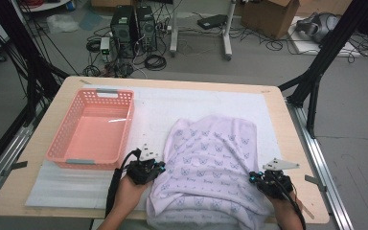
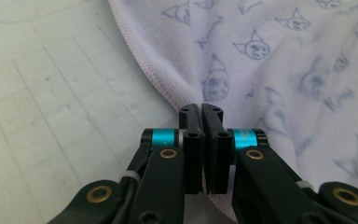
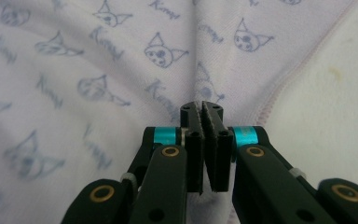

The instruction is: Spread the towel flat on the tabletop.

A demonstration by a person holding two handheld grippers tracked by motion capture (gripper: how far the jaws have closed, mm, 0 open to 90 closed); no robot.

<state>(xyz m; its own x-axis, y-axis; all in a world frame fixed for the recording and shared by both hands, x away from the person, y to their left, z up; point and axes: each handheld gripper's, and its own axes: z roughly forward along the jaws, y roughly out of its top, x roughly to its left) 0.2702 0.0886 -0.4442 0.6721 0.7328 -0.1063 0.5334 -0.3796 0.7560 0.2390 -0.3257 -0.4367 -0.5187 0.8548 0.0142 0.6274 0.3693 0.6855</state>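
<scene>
A pale lilac towel [image 1: 211, 163] printed with small cat faces lies spread on the white mat, its near end draped over the table's front edge. My left gripper [image 1: 159, 168] is at the towel's left hem and is shut on it; in the left gripper view the jaws [image 2: 201, 112] pinch the stitched edge of the towel [image 2: 270, 60]. At the right hem sits my right gripper [image 1: 255, 178], also shut on the cloth. The right gripper view has its jaws [image 3: 202, 109] closed with a fold of the towel [image 3: 98, 60] caught between them.
A pink plastic basket [image 1: 124, 129] stands empty on the left of the white mat [image 1: 153, 105]. The wooden table [image 1: 287, 120] ends just right of my right hand. Black frame legs, cables and computer boxes [image 1: 134, 26] stand on the floor beyond.
</scene>
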